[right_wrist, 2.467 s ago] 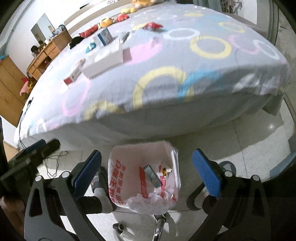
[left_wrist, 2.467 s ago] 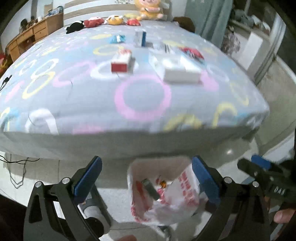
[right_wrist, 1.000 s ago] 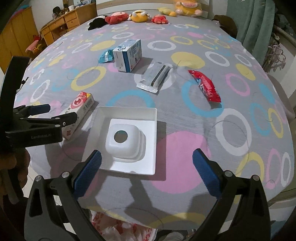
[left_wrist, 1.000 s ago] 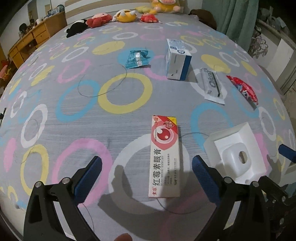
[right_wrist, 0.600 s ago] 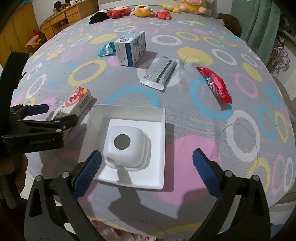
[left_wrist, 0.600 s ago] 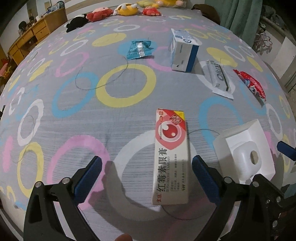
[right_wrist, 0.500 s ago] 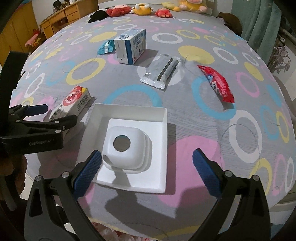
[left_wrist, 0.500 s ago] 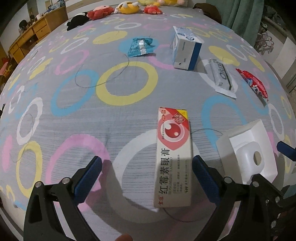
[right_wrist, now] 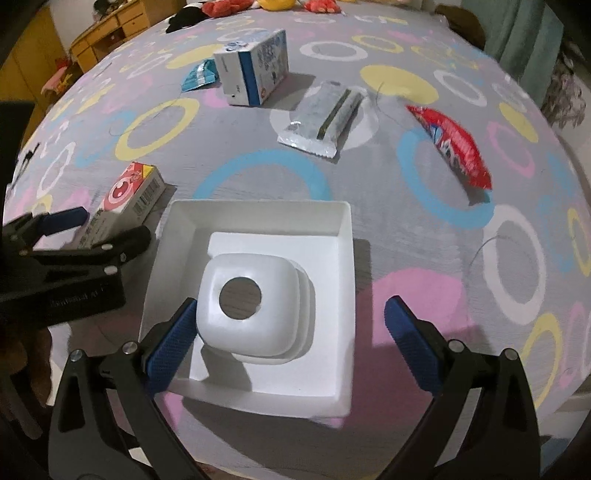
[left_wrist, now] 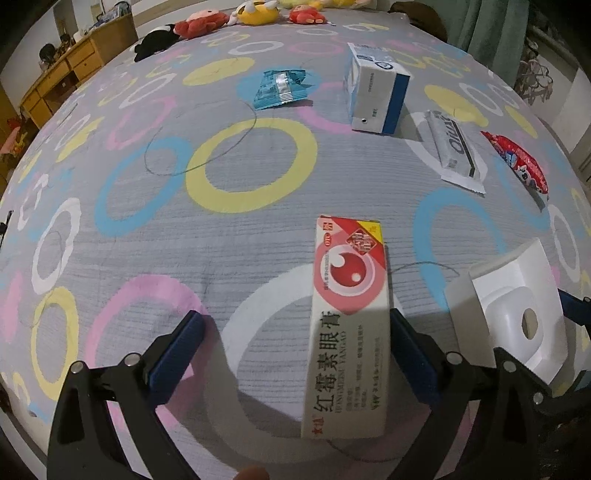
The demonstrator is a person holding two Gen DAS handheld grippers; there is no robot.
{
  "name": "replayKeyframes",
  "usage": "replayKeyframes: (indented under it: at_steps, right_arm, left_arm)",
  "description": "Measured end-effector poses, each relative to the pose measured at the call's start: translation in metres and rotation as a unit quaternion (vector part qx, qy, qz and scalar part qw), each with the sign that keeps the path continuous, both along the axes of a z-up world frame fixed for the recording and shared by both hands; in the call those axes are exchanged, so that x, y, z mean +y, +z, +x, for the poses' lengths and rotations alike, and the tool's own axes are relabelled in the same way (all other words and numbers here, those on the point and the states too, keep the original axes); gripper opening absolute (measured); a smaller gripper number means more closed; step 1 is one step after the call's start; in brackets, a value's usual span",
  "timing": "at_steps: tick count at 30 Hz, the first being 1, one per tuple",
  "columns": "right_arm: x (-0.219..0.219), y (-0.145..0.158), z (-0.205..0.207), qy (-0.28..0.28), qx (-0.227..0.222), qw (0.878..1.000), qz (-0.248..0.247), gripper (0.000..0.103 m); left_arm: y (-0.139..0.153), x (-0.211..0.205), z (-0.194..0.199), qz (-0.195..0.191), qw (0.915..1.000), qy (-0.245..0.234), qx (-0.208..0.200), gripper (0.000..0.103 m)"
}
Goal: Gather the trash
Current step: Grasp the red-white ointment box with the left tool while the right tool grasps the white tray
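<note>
Left gripper (left_wrist: 293, 349) low over the bed (left_wrist: 110, 258), jaws wide apart though just narrowed a little, nothing clamped. Red-and-white ointment carton (left_wrist: 349, 325) flat on the sheet between the blue pads, hard against the right-hand pad (left_wrist: 412, 356) at 3 o'clock, well clear of the left-hand one at 9 o'clock; actual contact with the right pad impossible to judge. White moulded tray (left_wrist: 517, 317) at 3 o'clock beyond that, partly behind the black arm of the other tool.

Right gripper (right_wrist: 290, 334) low over the same tray (right_wrist: 334, 258), jaws spread wide, gripping nothing. Raised white insert (right_wrist: 258, 310) with its round hole between the pads, left pad (right_wrist: 171, 343) just beside it at 9 o'clock, right pad well apart at 3 o'clock, past the tray's rim. Left tool seen here at 9 o'clock, straddling the carton (right_wrist: 125, 199).

Farther up the sheet: silver wrapper (right_wrist: 327, 114) at 12 o'clock, red snack packet (right_wrist: 452, 144) at 1 o'clock, blue-and-white box (right_wrist: 255, 70) at 11 o'clock with a teal sachet (right_wrist: 197, 75) just beside it on the left. Soft toys (left_wrist: 229, 18) in a row along the far edge at 12 o'clock. Wooden drawers (left_wrist: 70, 70) off the bed at 10 o'clock, green curtain (left_wrist: 495, 29) at 1 o'clock.
</note>
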State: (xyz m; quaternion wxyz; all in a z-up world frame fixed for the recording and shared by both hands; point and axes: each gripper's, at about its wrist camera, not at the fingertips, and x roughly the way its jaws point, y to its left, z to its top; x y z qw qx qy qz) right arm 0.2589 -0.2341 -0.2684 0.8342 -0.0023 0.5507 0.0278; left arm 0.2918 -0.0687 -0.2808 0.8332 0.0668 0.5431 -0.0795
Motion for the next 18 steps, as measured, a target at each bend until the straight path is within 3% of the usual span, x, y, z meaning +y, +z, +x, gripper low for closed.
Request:
replayKeyframes:
  at_steps: [2, 5, 6, 9, 10, 18]
  right_arm:
    - [0.0, -0.001, 0.001, -0.002, 0.005, 1.0, 0.005, 0.093]
    - [0.007, 0.001, 0.0, 0.013, 0.005, 1.0, 0.005, 0.074]
    - [0.01, 0.003, 0.0, 0.016, 0.003, 1.0, 0.002, 0.074]
    - [0.011, 0.004, 0.0, 0.012, 0.004, 1.0, 0.0, 0.073]
    - [0.01, 0.004, 0.0, 0.011, 0.002, 1.0, 0.001, 0.073]
    - [0.006, 0.015, -0.005, 0.001, -0.018, 1.0, -0.018, 0.071]
  left_arm:
    - [0.002, -0.003, -0.001, -0.008, 0.9999, -0.005, -0.005, 0.078]
    - [0.004, -0.006, -0.003, -0.014, 0.9998, -0.01, -0.009, 0.062]
    - [0.005, -0.006, -0.003, -0.016, 0.9998, -0.01, -0.009, 0.059]
    - [0.007, -0.006, -0.004, -0.023, 0.9996, -0.01, -0.012, 0.036]
    - [0.009, -0.005, -0.005, -0.026, 0.9995, -0.008, -0.014, 0.033]
    - [0.018, -0.002, -0.005, -0.053, 0.9984, -0.001, -0.018, 0.032]
